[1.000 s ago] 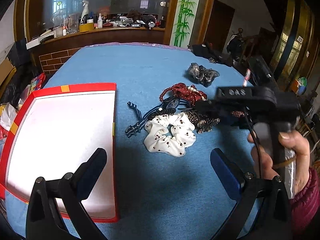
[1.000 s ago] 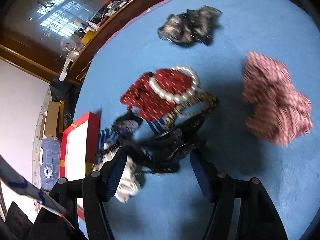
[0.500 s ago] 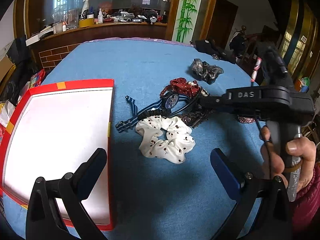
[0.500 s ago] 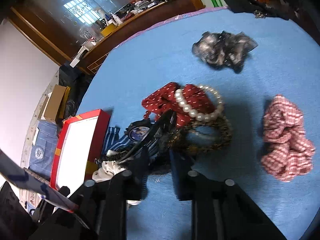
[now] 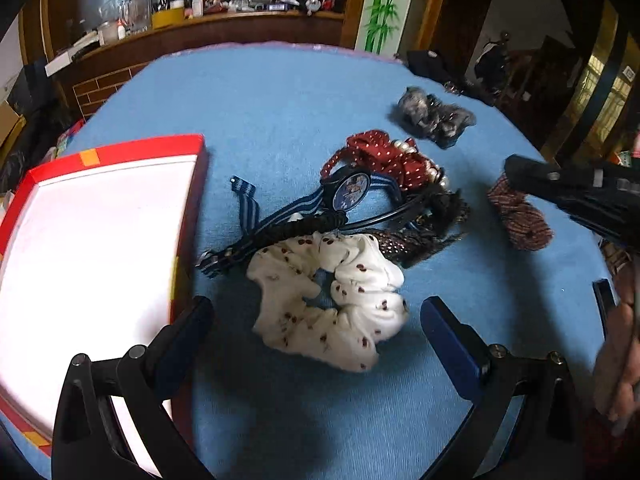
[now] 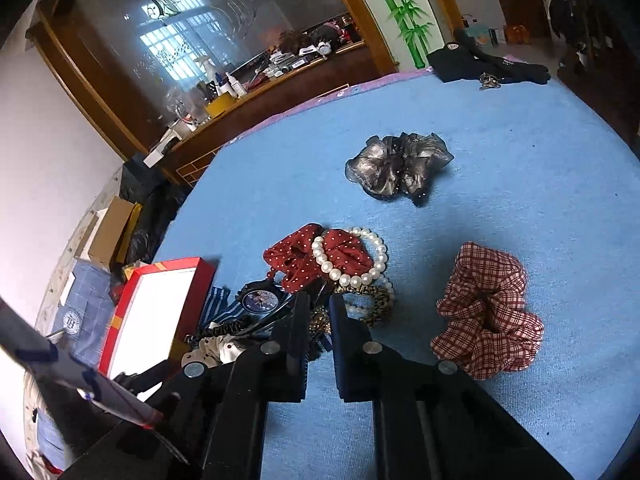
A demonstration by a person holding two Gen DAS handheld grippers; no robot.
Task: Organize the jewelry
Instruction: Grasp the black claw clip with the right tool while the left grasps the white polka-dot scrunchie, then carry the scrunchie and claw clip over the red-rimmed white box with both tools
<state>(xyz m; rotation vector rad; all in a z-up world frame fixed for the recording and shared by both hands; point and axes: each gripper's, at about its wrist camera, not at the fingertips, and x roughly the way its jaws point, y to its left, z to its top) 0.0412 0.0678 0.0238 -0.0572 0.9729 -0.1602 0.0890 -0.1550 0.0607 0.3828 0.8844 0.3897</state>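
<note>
We see soft daylight from the far window (image 6: 172,40), glare on the white tray (image 5: 80,248), motion blur at right, fisheye-bent, dark corners.

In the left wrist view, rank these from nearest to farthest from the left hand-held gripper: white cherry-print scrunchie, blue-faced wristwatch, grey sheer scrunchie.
1. White cherry-print scrunchie, just ahead of the left hand-held gripper, between its open fingers.
2. Blue-faced wristwatch, mid-table in the tangled pile.
3. Grey sheer scrunchie, far right, lying alone.
</note>
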